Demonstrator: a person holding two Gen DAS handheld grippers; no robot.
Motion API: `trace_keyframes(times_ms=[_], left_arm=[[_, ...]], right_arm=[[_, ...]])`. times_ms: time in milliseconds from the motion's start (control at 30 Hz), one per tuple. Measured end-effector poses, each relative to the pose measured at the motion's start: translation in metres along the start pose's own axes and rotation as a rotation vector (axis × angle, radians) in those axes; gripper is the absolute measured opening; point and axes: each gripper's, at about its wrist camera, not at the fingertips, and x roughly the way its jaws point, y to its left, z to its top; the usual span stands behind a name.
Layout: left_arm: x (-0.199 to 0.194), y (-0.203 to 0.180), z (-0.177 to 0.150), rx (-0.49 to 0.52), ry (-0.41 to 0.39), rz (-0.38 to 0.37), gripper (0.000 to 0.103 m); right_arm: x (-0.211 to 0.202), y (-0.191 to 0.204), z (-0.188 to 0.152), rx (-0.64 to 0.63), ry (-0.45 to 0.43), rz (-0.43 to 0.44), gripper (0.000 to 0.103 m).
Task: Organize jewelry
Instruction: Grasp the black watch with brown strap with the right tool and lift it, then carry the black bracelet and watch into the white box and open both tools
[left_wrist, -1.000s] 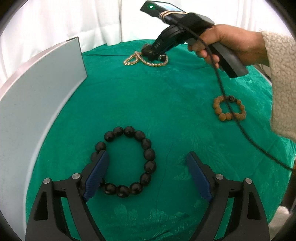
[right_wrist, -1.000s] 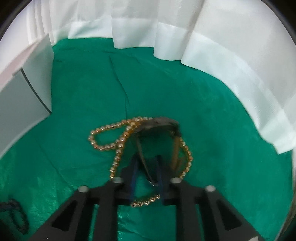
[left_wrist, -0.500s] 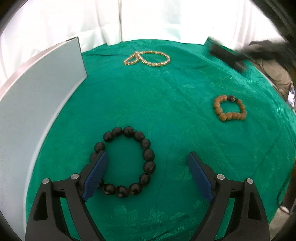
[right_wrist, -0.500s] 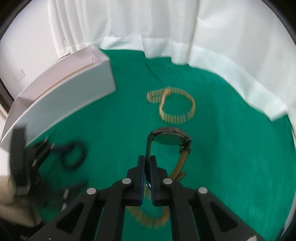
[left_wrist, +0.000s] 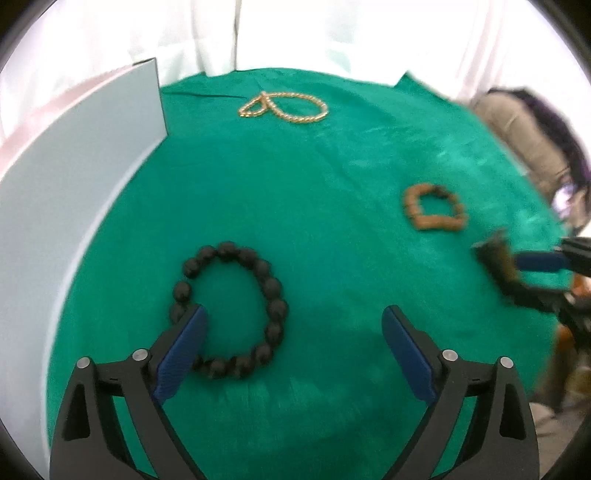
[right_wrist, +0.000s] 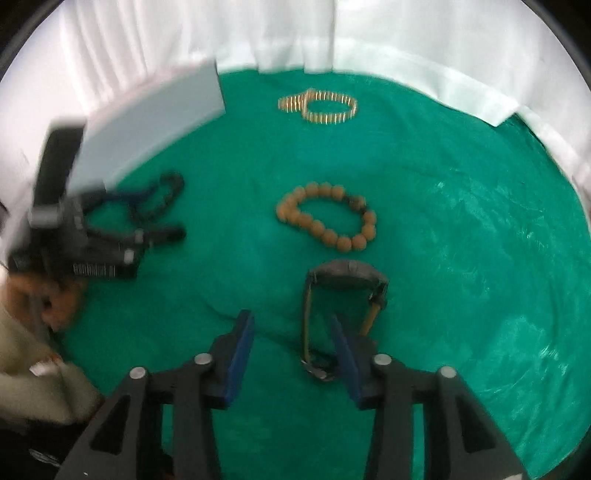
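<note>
The right gripper (right_wrist: 291, 332) has just been opening its jaws, which now stand partly apart; the watch (right_wrist: 343, 291) sits on the green surface (right_wrist: 461, 240) with its strap against the right pad, not pinched. The left gripper (left_wrist: 293, 330) hangs with jaws wide (and lately widening) over the black bracelet (left_wrist: 231, 308). The brown bracelet (right_wrist: 327, 216) and gold necklace (right_wrist: 319, 107) lie farther off, near a white box (left_wrist: 74, 177).

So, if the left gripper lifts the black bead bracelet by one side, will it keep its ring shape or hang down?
The black bead bracelet is separate round beads in a loop, so it would probably sag into a long oval. The beads look large and glossy, so they may slip or roll between the pads. The left gripper is open over it.
</note>
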Motion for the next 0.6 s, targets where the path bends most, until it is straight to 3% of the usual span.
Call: trace_keyframes(times_ms=[133,233,300,367,600], left_arm=[[-0.045,0.009,-0.011,0.015,-0.079,-0.037,0.095],[-0.055,0.009,-0.012,0.027,-0.095,-0.042,0.095],[-0.049,0.004,-0.01,0.043,-0.079,-0.047,0.093],[-0.038,-0.003,-0.007,0.073,-0.068,-0.006,0.086],[0.021,-0.014,0.004,0.123,0.034,0.12,0.064]], right_arm=[[-0.043,-0.017,0.0,0.068,-0.112,0.09,0.05],[-0.059,-0.037,-0.002,0.136,-0.161,0.056,0.055],[-0.054,-0.052,-0.005,0.165,-0.144,0.002,0.055],[-0.044,-0.067,-0.01,0.209,-0.107,-0.053,0.055],[-0.034,-0.066,-0.029,0.209,-0.06,-0.021,0.055]])
